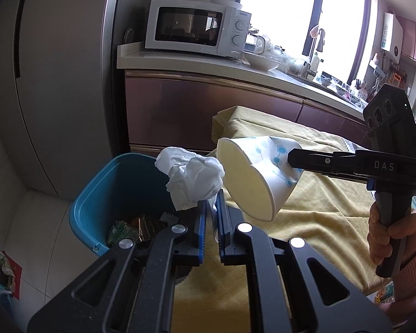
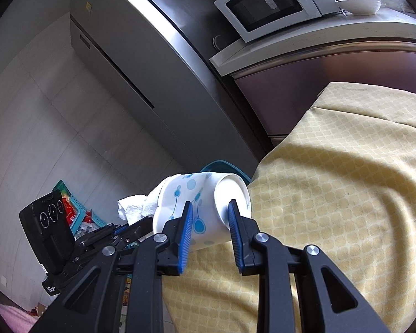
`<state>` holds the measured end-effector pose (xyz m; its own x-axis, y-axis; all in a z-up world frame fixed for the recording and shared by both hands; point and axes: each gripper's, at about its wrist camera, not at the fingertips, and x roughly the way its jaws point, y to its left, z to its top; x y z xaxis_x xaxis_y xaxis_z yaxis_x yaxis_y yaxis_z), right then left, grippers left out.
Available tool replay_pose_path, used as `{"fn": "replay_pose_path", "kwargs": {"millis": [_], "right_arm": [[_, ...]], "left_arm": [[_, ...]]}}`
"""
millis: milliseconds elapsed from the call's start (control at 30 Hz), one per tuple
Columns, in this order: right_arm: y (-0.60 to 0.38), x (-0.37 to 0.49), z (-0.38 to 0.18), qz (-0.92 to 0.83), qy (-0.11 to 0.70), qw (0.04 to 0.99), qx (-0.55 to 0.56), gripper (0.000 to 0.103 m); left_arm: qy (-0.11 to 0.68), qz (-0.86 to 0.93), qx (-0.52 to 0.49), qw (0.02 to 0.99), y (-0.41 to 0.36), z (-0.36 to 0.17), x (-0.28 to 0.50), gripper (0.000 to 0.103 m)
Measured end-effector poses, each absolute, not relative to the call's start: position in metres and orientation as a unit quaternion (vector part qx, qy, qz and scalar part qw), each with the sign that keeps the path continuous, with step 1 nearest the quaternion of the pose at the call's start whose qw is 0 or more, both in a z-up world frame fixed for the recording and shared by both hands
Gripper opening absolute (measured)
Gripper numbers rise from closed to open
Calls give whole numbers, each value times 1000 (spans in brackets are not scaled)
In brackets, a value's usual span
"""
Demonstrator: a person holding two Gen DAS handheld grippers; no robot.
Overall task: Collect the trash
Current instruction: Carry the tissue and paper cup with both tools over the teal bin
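My left gripper is shut on a crumpled white tissue, held above the rim of a blue bin on the floor. The bin holds several wrappers. My right gripper is shut on the base end of a white paper cup with blue dots. The cup lies on its side and is squashed. In the left wrist view the cup points its open mouth toward the tissue, just right of it, over the edge of the yellow-clothed table. A person's hand grips the right gripper's handle.
A grey fridge stands behind the bin. A counter with a white microwave and dishes runs along the back. A teal basket and a red bag lie on the tiled floor.
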<state>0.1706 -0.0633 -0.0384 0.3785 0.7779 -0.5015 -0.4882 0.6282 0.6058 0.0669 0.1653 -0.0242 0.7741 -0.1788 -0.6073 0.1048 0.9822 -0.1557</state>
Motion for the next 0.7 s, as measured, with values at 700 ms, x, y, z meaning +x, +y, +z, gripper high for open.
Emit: {"fn": "replay_pose_path", "kwargs": {"millis": [700], "right_arm": [[-31,185,-42,399,411,804,159,24]], "left_arm": [[338,-49,-64,938,184,-33,79,7]]}}
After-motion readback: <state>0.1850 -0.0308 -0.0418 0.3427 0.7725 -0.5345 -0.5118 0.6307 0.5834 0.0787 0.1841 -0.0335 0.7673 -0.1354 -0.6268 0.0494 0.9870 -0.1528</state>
